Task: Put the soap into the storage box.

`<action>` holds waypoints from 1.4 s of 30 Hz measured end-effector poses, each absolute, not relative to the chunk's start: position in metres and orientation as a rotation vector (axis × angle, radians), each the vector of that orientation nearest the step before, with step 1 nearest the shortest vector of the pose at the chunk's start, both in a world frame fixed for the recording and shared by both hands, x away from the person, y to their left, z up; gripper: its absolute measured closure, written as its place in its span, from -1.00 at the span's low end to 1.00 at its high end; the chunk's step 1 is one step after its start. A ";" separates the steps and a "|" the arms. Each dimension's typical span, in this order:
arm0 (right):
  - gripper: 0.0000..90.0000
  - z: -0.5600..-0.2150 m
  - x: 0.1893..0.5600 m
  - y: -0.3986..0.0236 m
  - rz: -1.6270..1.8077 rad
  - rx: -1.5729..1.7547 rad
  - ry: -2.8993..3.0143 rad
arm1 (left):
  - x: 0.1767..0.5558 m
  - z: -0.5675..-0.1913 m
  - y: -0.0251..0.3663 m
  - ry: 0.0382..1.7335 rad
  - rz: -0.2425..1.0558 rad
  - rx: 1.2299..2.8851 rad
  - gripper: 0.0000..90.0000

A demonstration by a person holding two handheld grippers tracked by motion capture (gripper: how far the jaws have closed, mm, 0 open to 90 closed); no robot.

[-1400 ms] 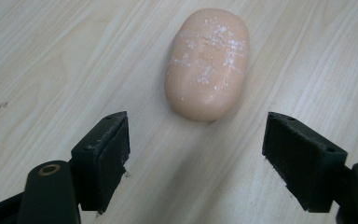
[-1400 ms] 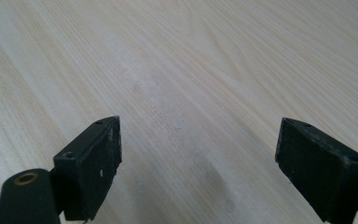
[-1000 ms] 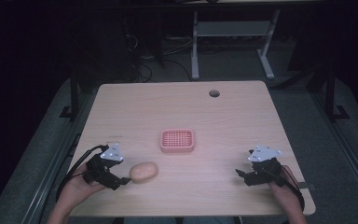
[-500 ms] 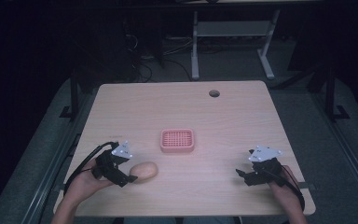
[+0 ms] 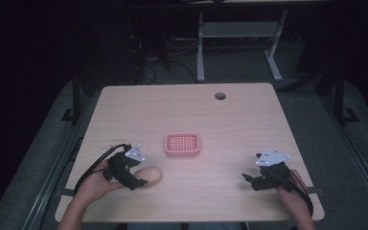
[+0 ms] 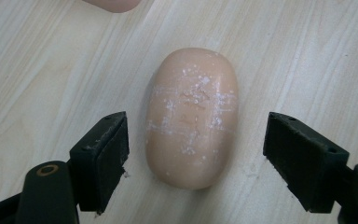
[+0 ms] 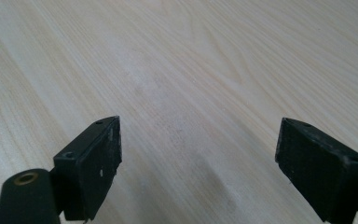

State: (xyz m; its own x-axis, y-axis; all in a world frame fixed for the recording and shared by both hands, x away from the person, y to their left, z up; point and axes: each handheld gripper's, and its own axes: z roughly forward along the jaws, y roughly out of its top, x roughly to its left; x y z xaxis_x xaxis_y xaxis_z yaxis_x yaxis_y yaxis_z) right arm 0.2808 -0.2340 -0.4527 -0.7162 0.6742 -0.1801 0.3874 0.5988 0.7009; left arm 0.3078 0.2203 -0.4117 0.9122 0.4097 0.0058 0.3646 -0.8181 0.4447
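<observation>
1. My left gripper (image 5: 141, 179) sits near the front left of the surface (image 5: 239, 120), its jaws spread wide with the soap bar (image 5: 148, 175) between them.
2. In the left gripper view the soap bar (image 6: 192, 116) lies flat on the wood, long axis pointing away from me, with a clear gap of bare surface between it and each jaw. Neither jaw touches it.
3. The soap bar is peach-coloured and rounded, with white scuffs and flecks across its top.
4. Beyond the soap bar, toward the middle of the surface, stands a pink tray (image 5: 182, 144) with a gridded floor; it is near the soap bar but apart from it. A pink edge at the top of the left gripper view is probably its corner.
5. My right gripper (image 5: 248, 179) rests near the front right, well apart from the soap bar and the tray.
6. In the right gripper view its jaws are spread wide too, with bare wood grain (image 7: 205, 79) between them and nothing held.
7. A small dark round hole (image 5: 220, 96) sits near the far edge of the surface.
</observation>
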 end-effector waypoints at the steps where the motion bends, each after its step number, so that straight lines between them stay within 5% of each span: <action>1: -0.69 -0.453 0.281 -0.234 0.903 0.846 2.400 | 0.309 -0.412 0.220 0.557 0.137 2.641 -0.51; 42: -0.69 -0.452 0.280 -0.234 0.905 0.851 2.400 | 0.325 -0.436 0.194 0.528 0.051 2.786 -0.42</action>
